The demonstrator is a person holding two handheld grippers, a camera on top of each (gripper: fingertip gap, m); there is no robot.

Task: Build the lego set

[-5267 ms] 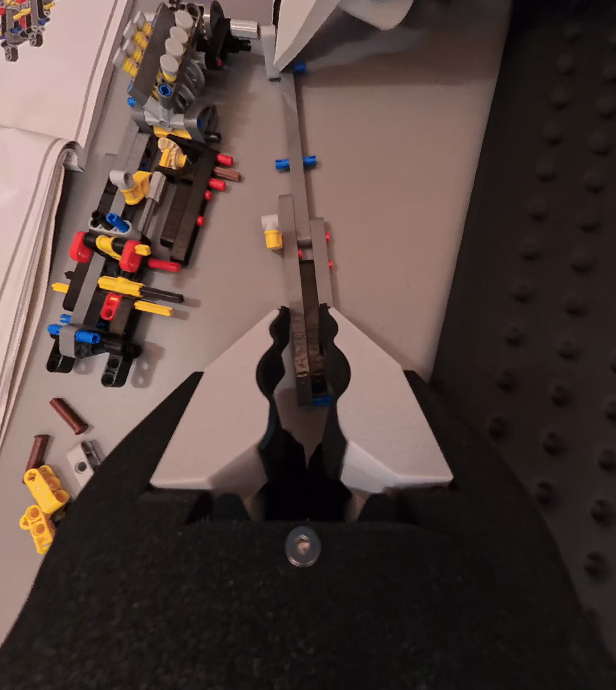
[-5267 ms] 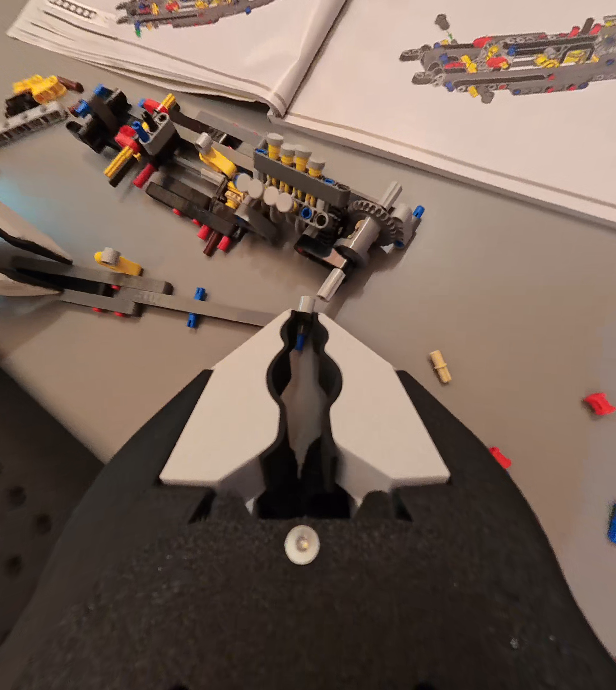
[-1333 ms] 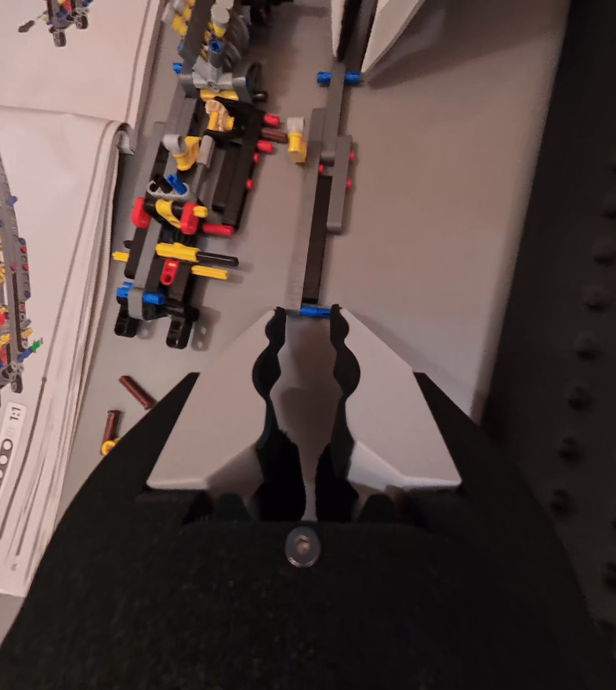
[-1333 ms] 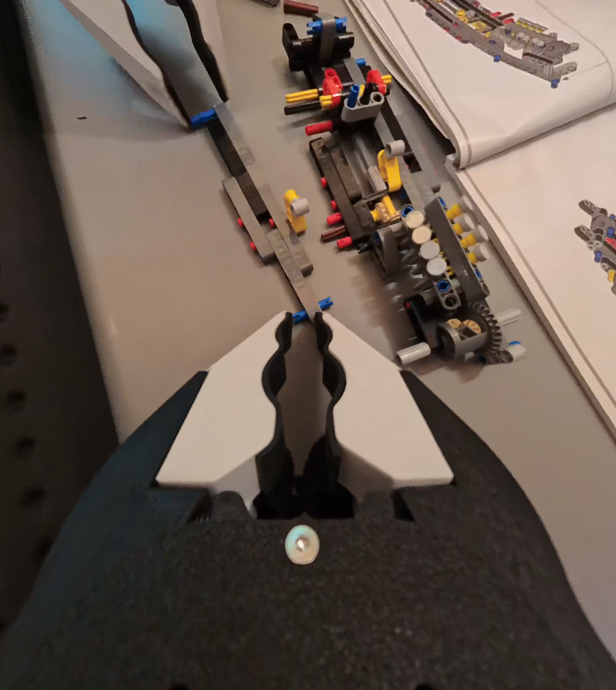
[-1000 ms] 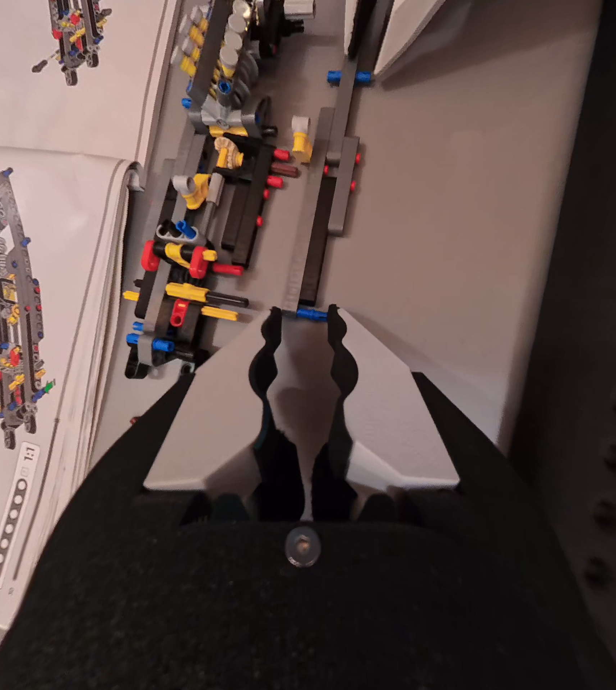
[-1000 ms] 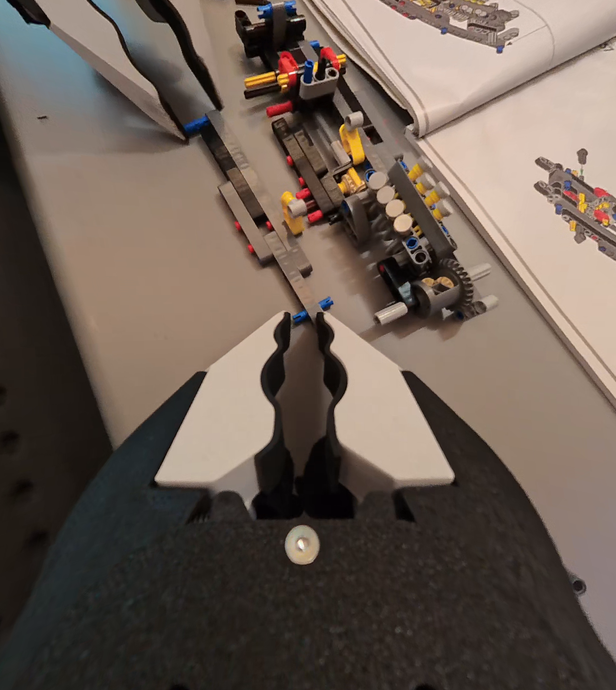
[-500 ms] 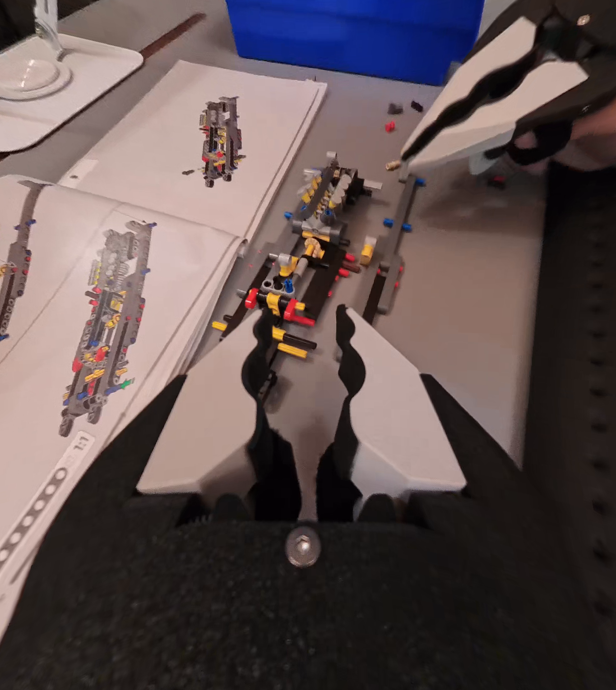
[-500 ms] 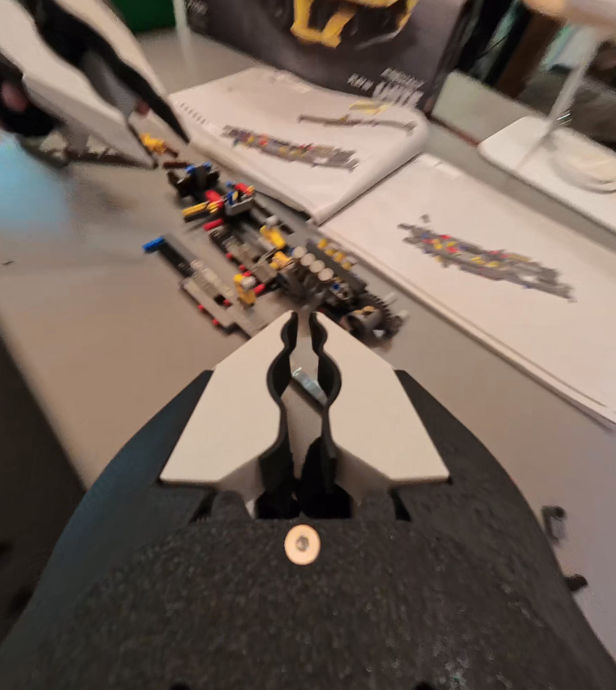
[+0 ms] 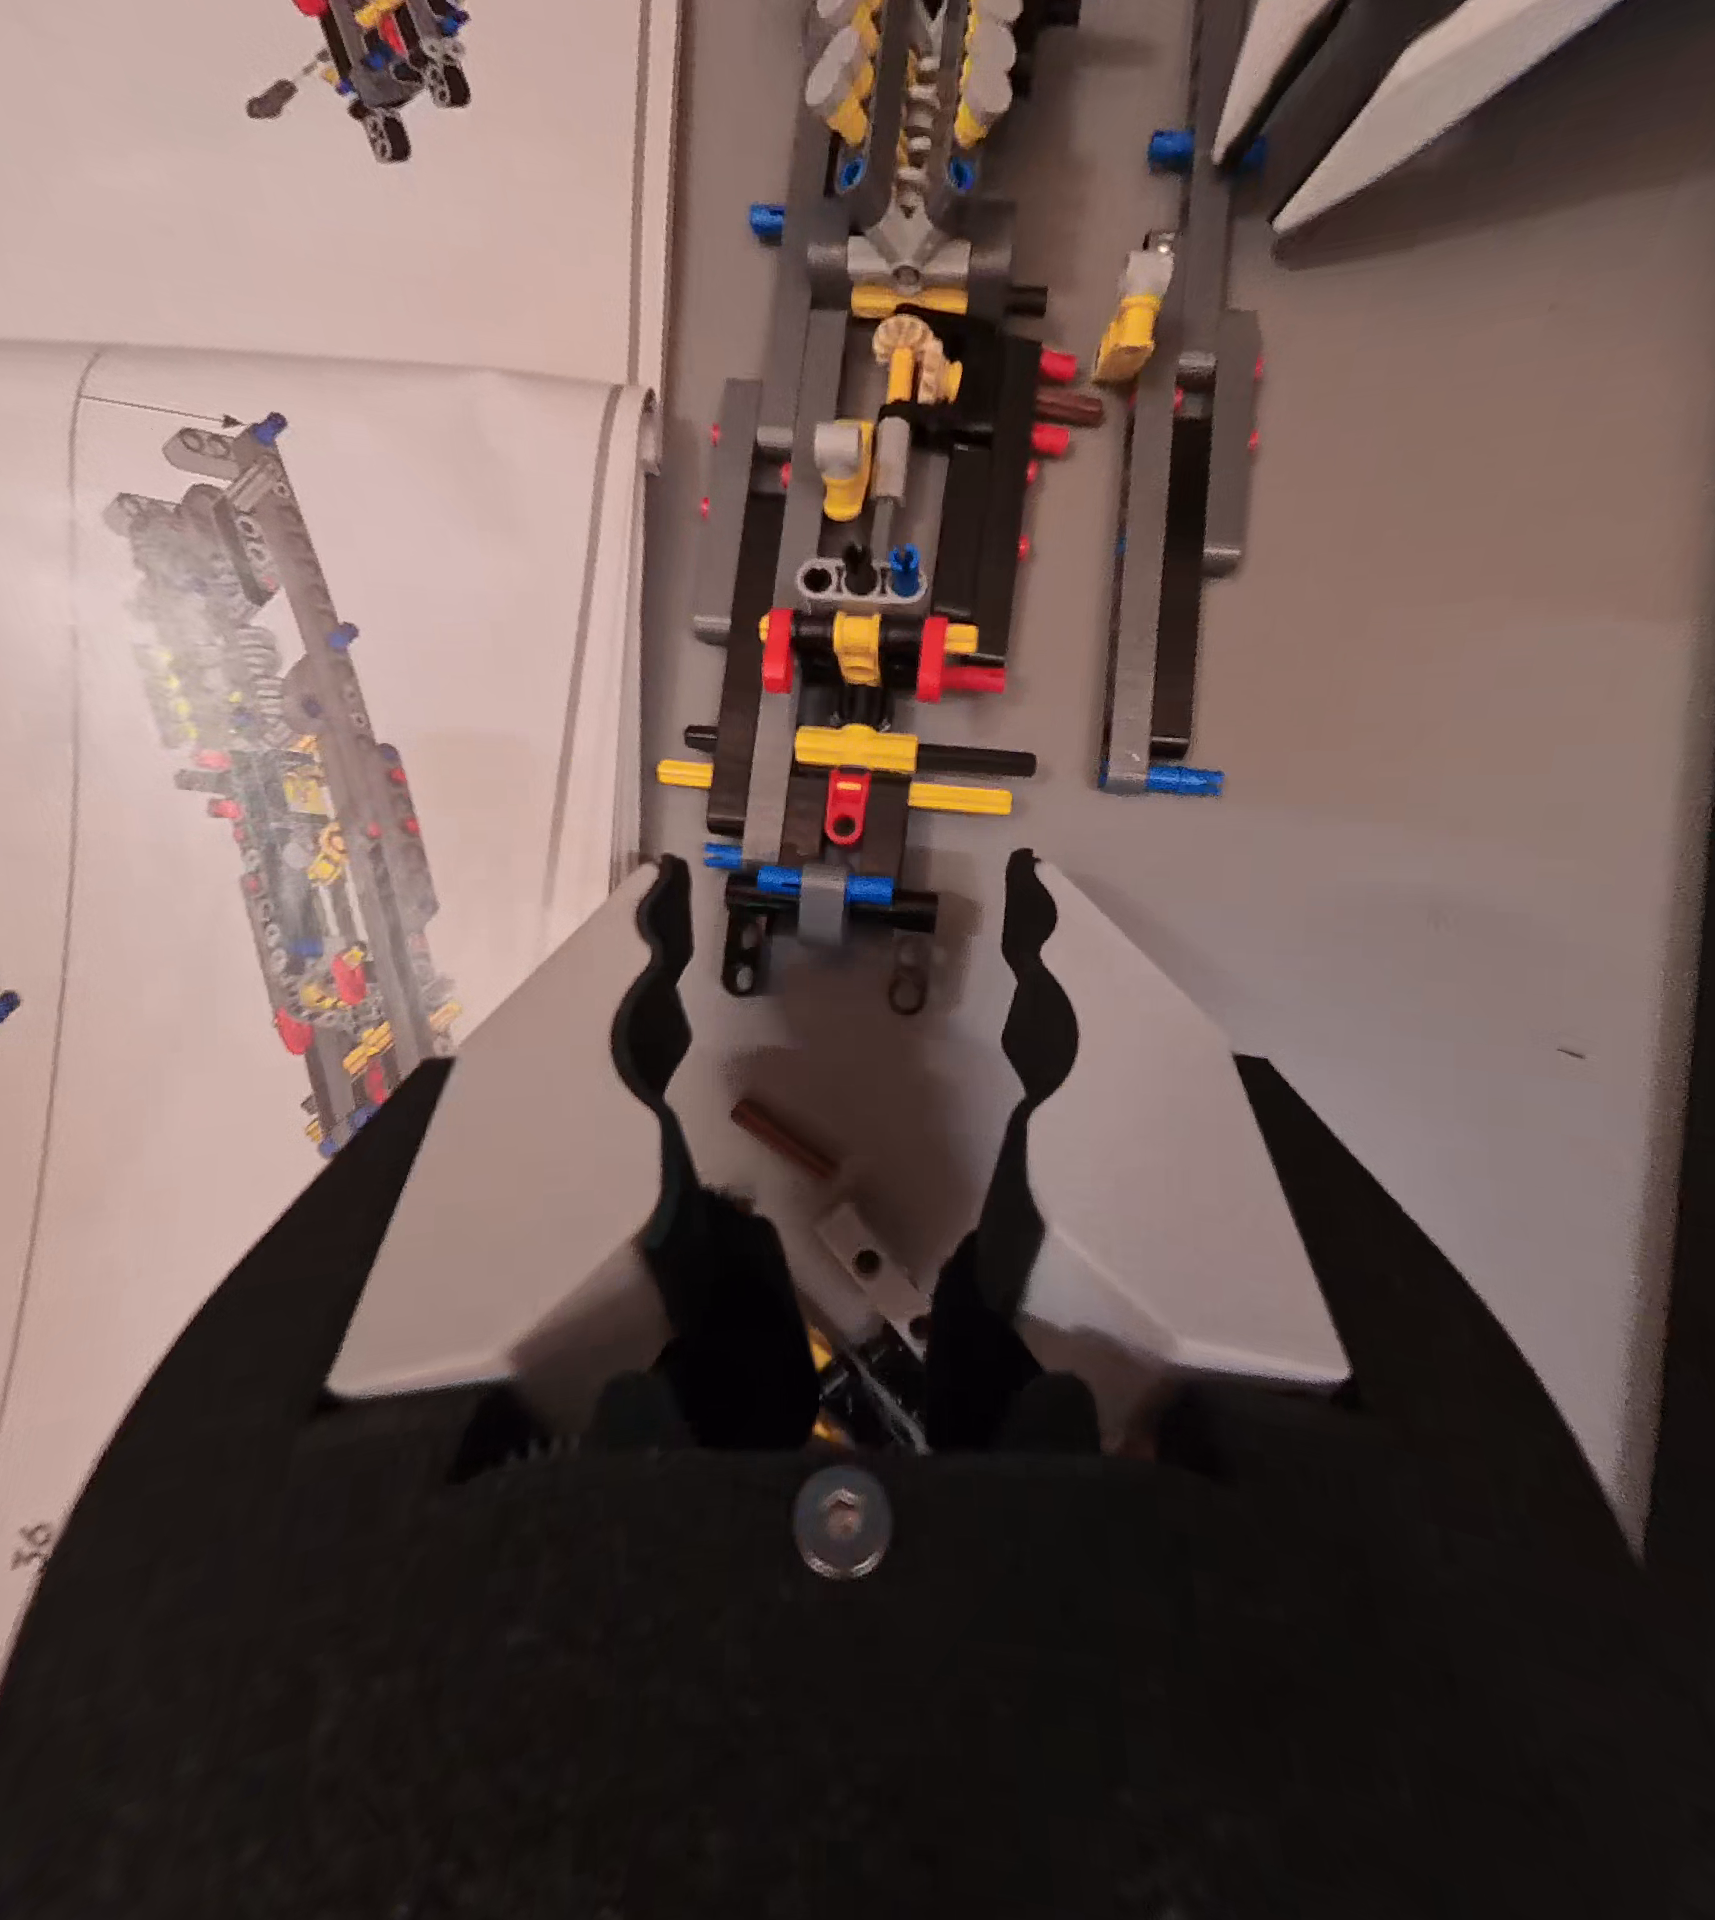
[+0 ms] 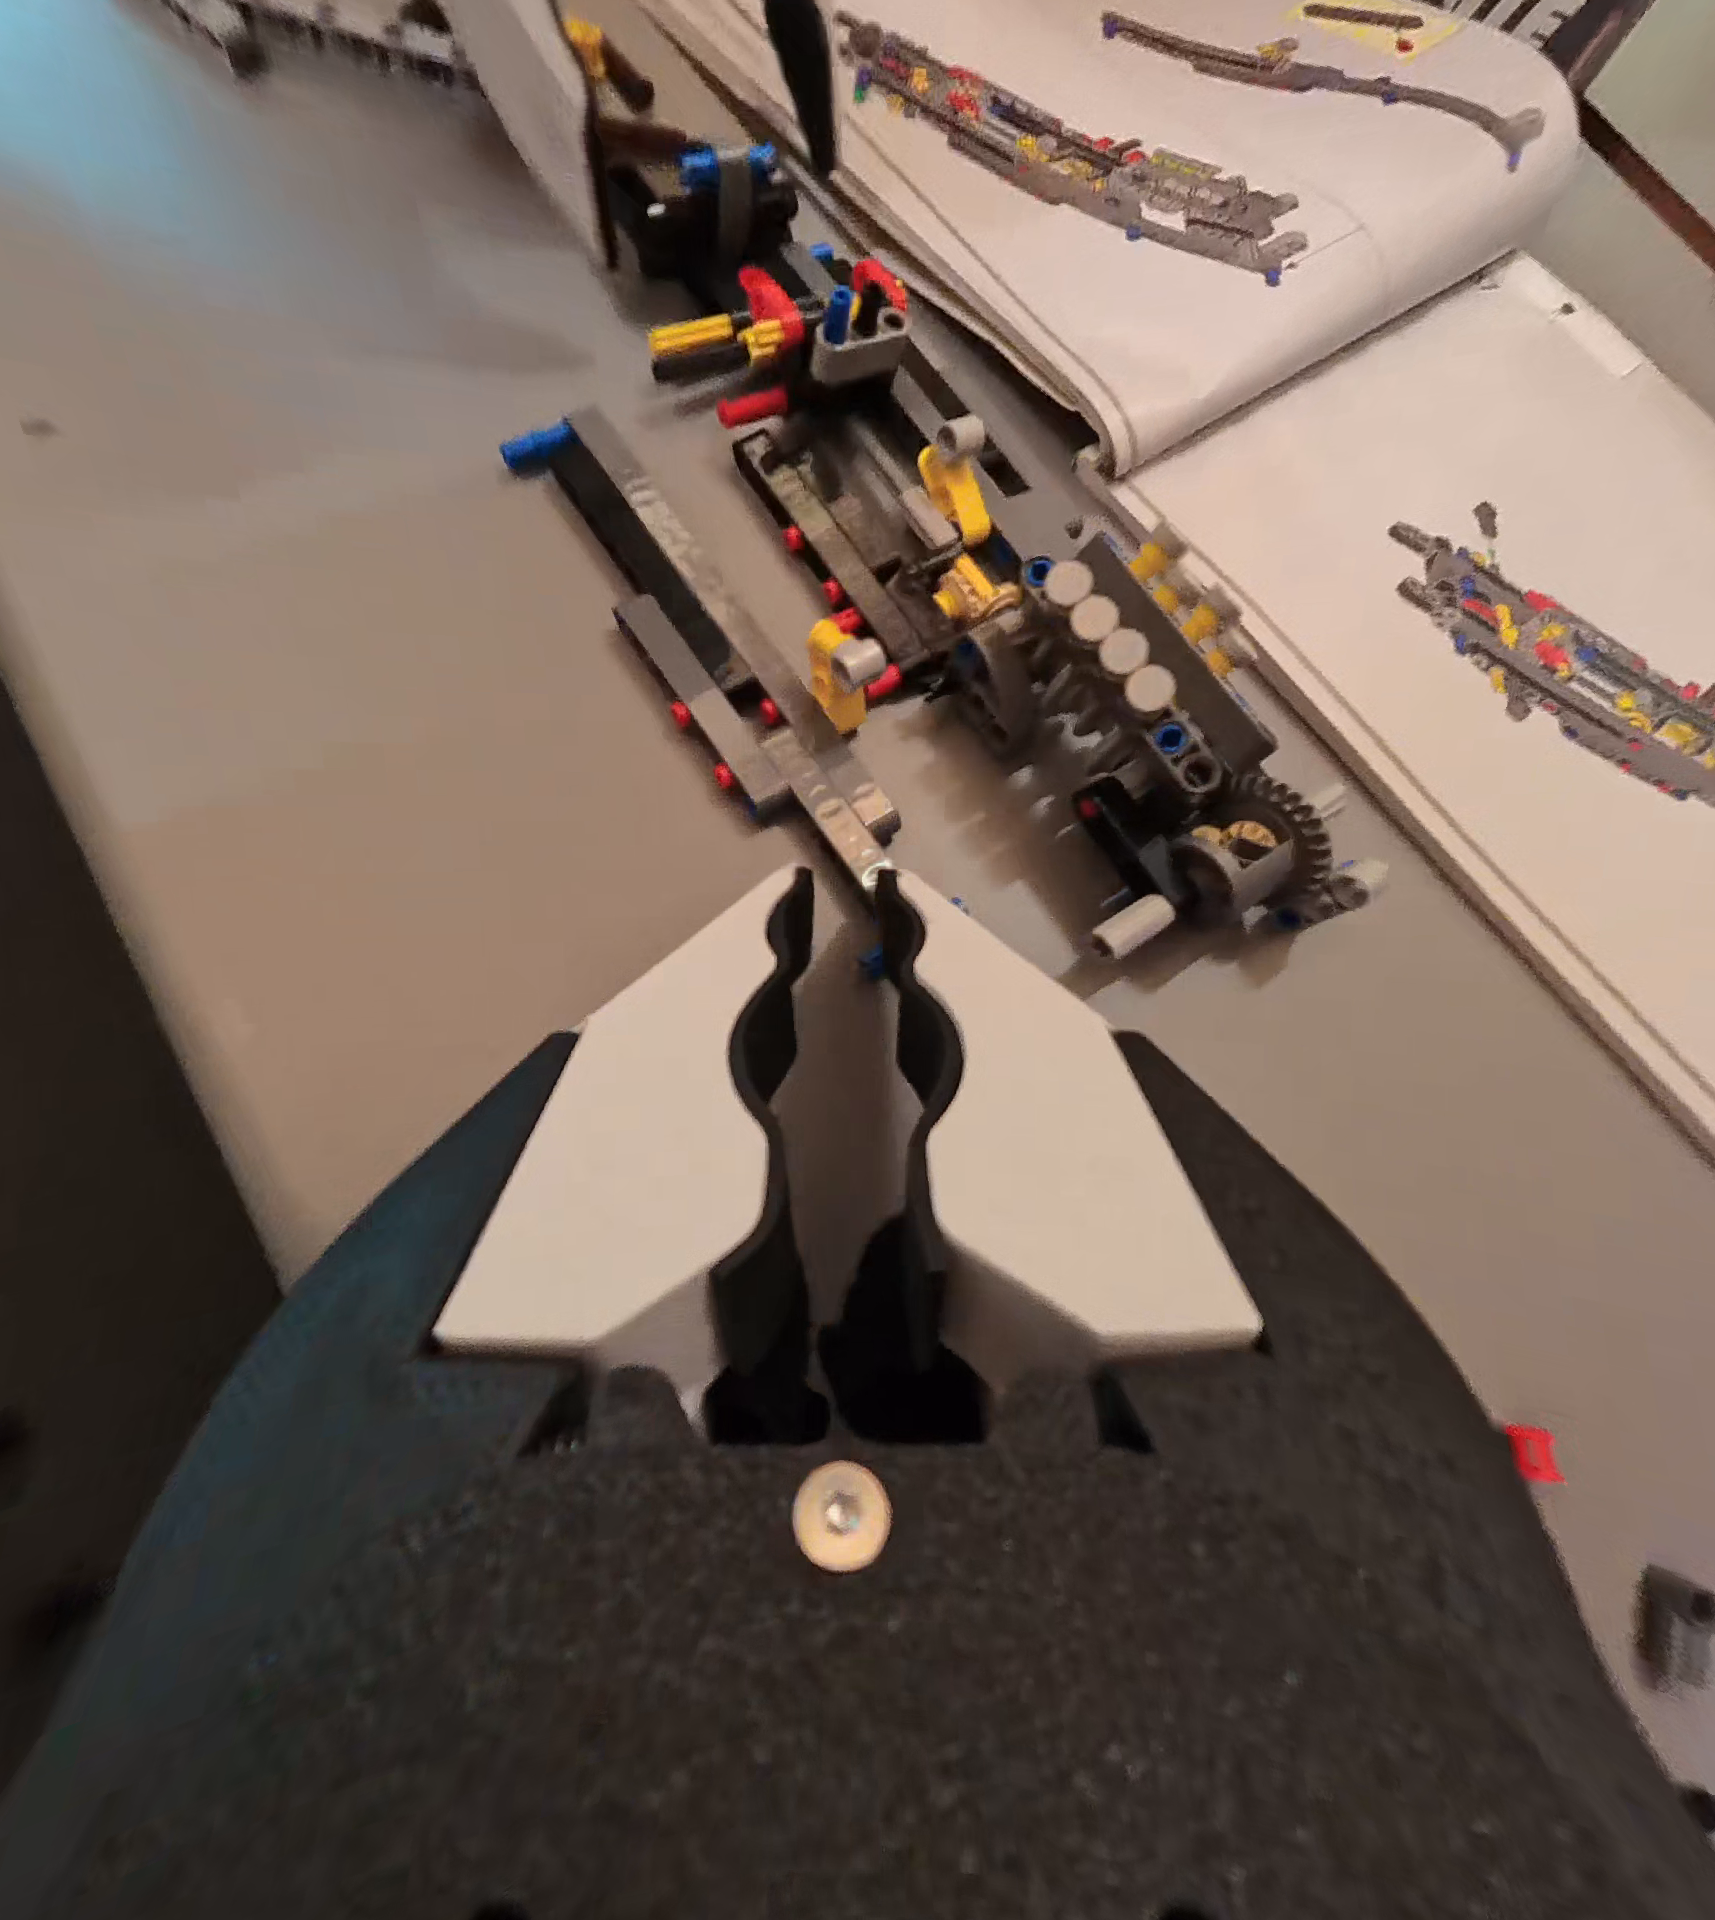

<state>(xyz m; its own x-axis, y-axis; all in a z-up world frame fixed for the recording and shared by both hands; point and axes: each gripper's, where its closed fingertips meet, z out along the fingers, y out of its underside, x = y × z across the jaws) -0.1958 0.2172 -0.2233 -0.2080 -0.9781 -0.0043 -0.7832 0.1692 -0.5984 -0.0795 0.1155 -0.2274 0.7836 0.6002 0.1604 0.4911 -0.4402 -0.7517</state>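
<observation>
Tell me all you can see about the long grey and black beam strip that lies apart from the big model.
The strip lies flat on the grey table, parallel to the big model and to its right in the left view, with a bare gap between them. It looks like plastic: long dark grey and black beams side by side, with a shorter grey beam on the outer side. Small red pins stick out of its sides, blue pins at its ends. A yellow and grey connector sits on its inner side. The right tool, open, is at its far end.

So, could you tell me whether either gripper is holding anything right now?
Nothing is held: the left gripper gapes wide over the chassis end; the right gripper is open at the long beam.
</observation>
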